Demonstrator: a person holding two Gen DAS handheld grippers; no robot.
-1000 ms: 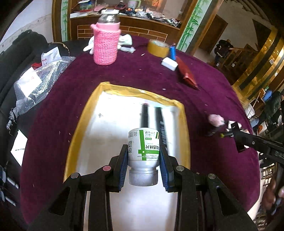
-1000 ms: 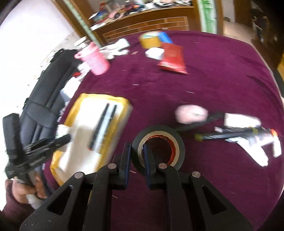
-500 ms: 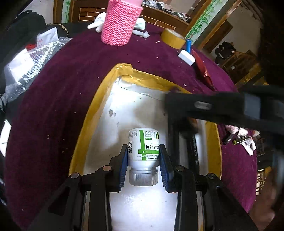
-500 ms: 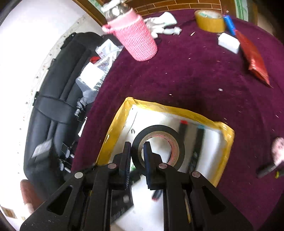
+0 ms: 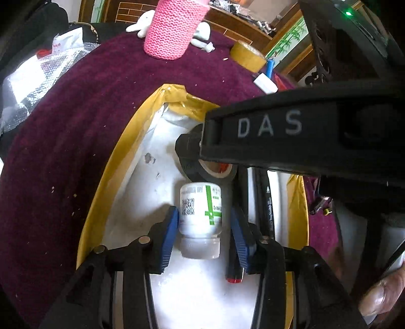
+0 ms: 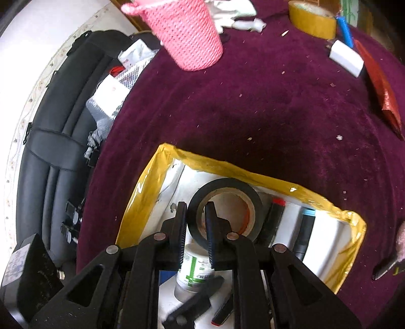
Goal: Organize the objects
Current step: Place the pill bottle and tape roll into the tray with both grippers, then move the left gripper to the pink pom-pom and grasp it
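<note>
Low in the left wrist view, the left gripper [image 5: 201, 235] points steeply down into the yellow-rimmed tray [image 5: 114, 177]. Its jaws have just been opening, and the blue pads [image 5: 169, 235] now stand slightly clear of the white medicine bottle [image 5: 201, 215] lying on the tray's white floor between them. Just above the bottle, the right gripper [image 6: 196, 227] reaches in from the right of that frame, tilted down, its jaws closed tight on the wall of the black tape roll [image 6: 225, 207], one finger inside the core. Two black markers [image 6: 276, 220] lie right of the roll. Beyond the tray, on the purple tablecloth [image 6: 278, 101], a pink knitted sleeve [image 6: 187, 38] stands upper left and a yellow tape roll [image 6: 312, 20] upper right.
</note>
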